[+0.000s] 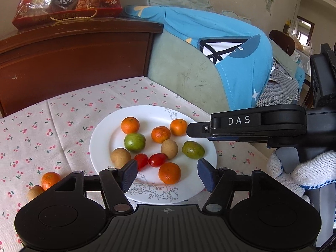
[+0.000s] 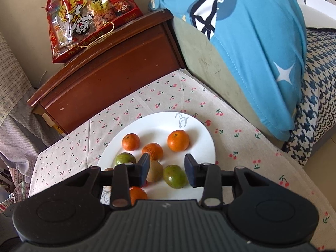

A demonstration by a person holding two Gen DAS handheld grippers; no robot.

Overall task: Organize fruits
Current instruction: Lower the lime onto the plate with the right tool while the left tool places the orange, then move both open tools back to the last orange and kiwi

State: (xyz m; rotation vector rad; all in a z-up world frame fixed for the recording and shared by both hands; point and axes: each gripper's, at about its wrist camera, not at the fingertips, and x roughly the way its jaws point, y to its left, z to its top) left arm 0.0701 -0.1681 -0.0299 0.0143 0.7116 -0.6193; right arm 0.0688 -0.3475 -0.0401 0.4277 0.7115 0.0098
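A white plate (image 1: 147,113) (image 2: 159,124) on the cherry-print cloth holds several small oranges, two green fruits, two brown longans and two cherry tomatoes (image 1: 155,160). My left gripper (image 1: 168,173) stands open over the plate's near rim; an orange (image 1: 169,172) lies between its pads, apart from both. My right gripper (image 2: 168,169) is open above a green fruit (image 2: 175,176) and a longan (image 2: 154,171). From the side, the right gripper's (image 1: 190,130) tip sits beside an orange (image 1: 178,127). Off the plate at left lie an orange (image 1: 50,179) and a longan (image 1: 35,192).
A brown wooden cabinet (image 1: 73,63) borders the cloth's far side, with a red snack bag (image 1: 67,0) on top. A green sofa arm with a blue cover (image 1: 231,48) rises at the right. A white-gloved hand (image 1: 304,172) holds the right gripper.
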